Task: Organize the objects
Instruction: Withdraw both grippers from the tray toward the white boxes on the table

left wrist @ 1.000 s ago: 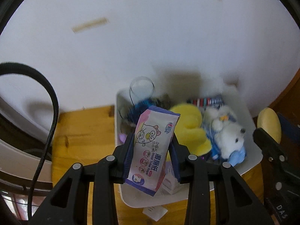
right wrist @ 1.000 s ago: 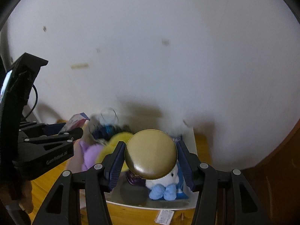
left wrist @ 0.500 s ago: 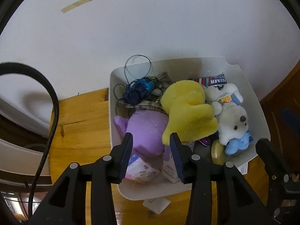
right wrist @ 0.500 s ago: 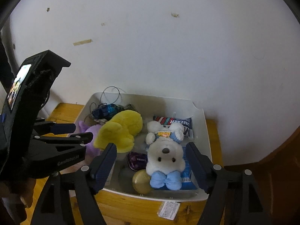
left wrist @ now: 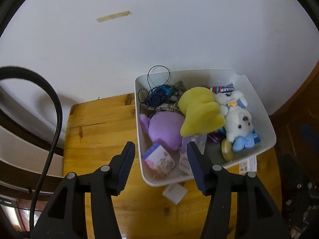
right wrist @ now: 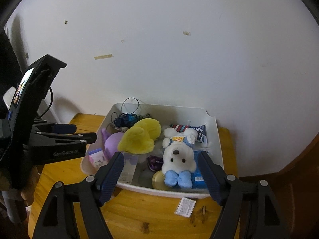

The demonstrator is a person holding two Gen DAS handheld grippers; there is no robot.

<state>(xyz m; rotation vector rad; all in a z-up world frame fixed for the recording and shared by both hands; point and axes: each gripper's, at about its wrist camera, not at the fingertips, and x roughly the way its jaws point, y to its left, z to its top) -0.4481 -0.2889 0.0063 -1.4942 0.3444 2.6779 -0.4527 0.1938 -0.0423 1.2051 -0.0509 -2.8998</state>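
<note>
Left tongs [left wrist: 159, 155]: jaws opening, nothing between them — they hang over the bin's near left corner.
Right tongs [right wrist: 159, 165]: jaws wide apart and empty, poised above the bin's near side.
Bin [left wrist: 265, 117]: white, sitting at the bench's far edge against the wall.
Tissue pack [left wrist: 159, 160]: pink and white, lying in the bin's near left corner, just beside the purple plush [left wrist: 165, 129].
Gold tin [right wrist: 158, 179]: down in the bin near its front wall, touching the white bear [right wrist: 179, 157] with the blue bow.
Yellow plush [left wrist: 199, 113]: mid-bin, draped over the purple one.
Cord tangle [left wrist: 157, 95]: dark blue, in the bin's far left corner.
Bench [left wrist: 99, 131]: yellow wood — a small paper label [right wrist: 185, 206] lies on it just before the bin.
</note>
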